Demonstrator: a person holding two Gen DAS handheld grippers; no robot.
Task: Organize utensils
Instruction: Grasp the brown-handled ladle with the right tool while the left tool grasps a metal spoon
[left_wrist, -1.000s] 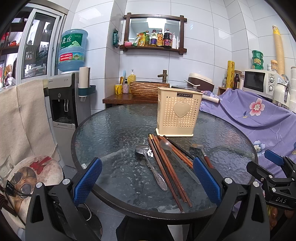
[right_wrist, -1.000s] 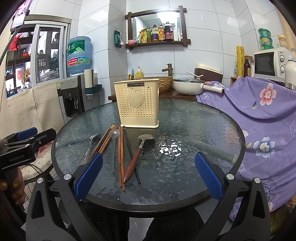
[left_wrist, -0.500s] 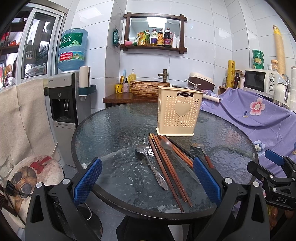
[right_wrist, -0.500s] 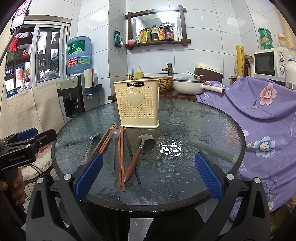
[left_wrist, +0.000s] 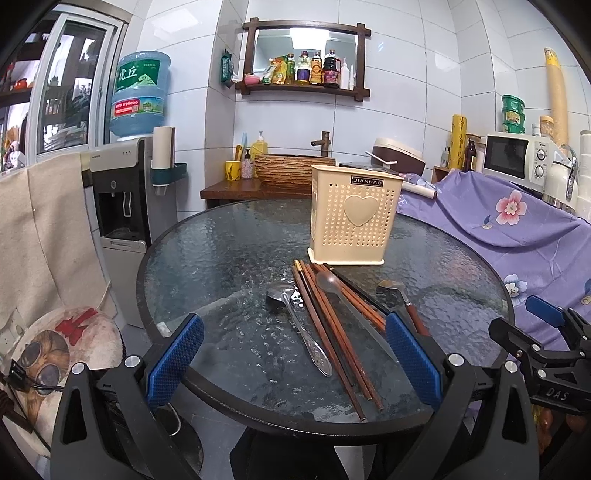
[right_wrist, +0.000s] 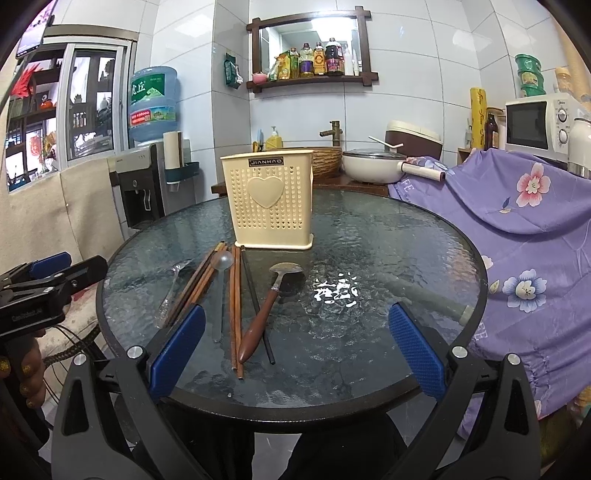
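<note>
Glass table (left_wrist: 221, 258) holds utensils; wooden-handled spoon (left_wrist: 406, 306) half hidden behind spread left gripper (left_wrist: 293, 365); right gripper (right_wrist: 295, 354) spread.

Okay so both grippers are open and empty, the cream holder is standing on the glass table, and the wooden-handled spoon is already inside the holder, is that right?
Not quite. The wooden-handled spoon is not in the cream holder; it lies flat on the glass table in front of it, beside the chopsticks, as the right wrist view shows. The rest holds: left gripper and right gripper have open, empty jaws.
</note>
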